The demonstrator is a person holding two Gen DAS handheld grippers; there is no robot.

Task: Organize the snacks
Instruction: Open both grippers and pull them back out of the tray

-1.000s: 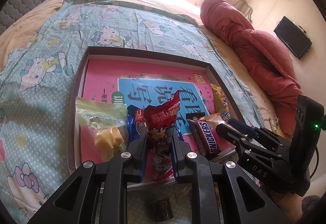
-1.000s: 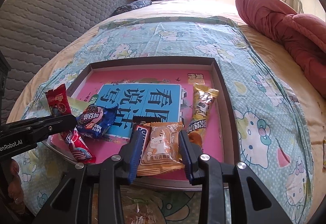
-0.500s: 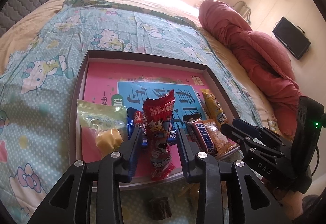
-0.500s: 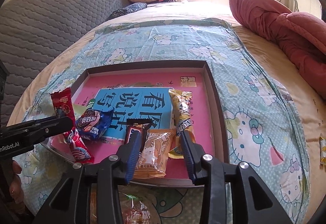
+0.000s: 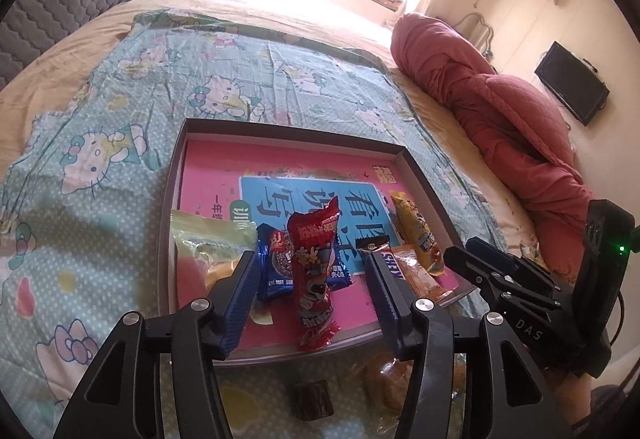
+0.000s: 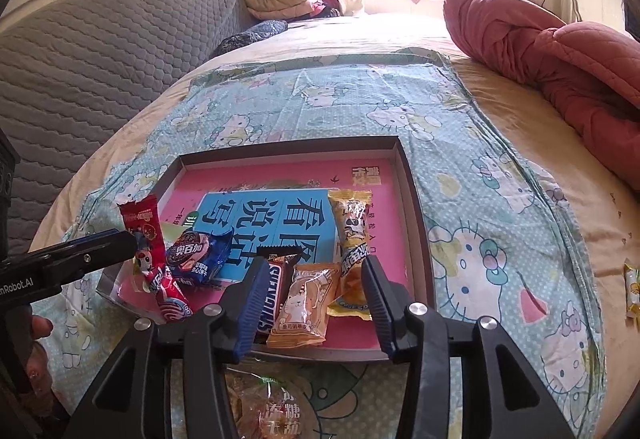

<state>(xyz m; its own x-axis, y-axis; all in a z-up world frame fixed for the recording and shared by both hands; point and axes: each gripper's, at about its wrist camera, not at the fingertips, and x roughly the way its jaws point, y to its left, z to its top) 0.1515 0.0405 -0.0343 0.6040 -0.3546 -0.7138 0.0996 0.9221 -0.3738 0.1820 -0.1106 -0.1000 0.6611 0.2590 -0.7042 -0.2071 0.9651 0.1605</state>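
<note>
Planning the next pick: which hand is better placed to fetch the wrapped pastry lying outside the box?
Right, probably. The wrapped pastry lies on the sheet just below the right tool, whose jaws have just been opening around nothing. The left tool stands astride the red packet.

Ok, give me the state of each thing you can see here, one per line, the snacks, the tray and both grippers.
left gripper: open, fingers just been opening, clear of the packet
right gripper: open, fingers just been opening, touching nothing
red snack packet: released, lying in the tray, tail over the near rim
orange snack packet: sealed, lying flat in the tray
Snickers bar: lying flat in the tray
tray: uncovered, on the bed
</note>
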